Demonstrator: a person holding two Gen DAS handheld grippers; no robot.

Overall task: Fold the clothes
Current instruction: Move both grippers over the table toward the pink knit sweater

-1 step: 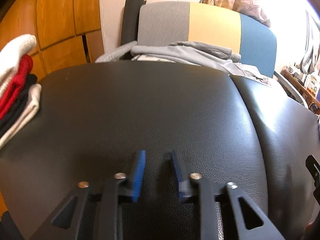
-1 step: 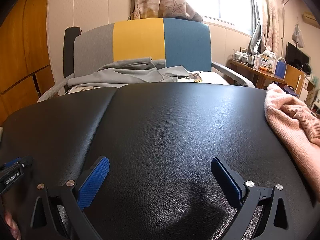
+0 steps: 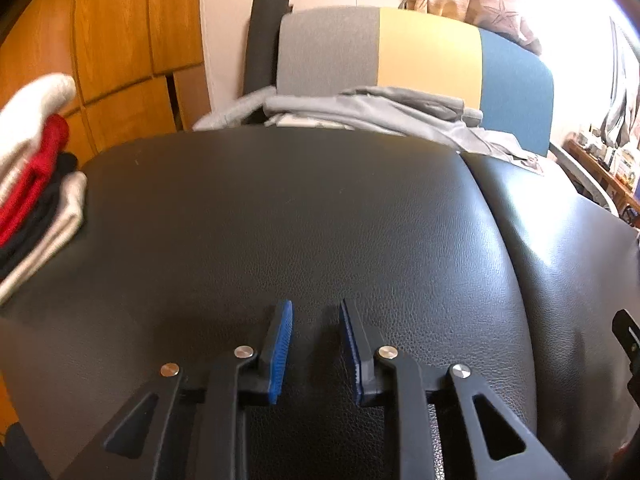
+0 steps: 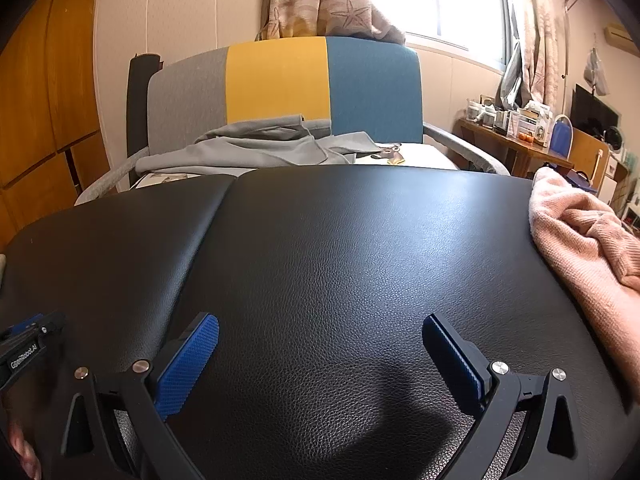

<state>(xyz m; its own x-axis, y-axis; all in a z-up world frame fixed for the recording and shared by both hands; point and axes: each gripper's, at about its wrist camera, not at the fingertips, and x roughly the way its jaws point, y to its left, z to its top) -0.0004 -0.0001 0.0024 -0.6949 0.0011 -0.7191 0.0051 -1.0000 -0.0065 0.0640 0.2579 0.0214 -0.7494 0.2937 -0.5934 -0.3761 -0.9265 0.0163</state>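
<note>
A stack of folded clothes (image 3: 36, 184), white, red, black and grey, lies at the left edge of the black leather surface (image 3: 280, 220). A loose pink sweater (image 4: 580, 240) lies at the right edge of that surface (image 4: 340, 260). A crumpled grey garment (image 3: 380, 110) lies on the chair behind; it also shows in the right wrist view (image 4: 260, 150). My left gripper (image 3: 316, 320) hovers low over the bare leather, jaws a narrow gap apart, empty. My right gripper (image 4: 320, 332) is wide open and empty over the leather, left of the pink sweater.
A grey, yellow and blue chair (image 4: 280, 88) stands behind the surface. Wooden cabinets (image 3: 100, 40) are at the left. A cluttered desk (image 4: 520, 128) stands at the right under a window. The left gripper's body (image 4: 28, 344) shows at the right wrist view's left edge.
</note>
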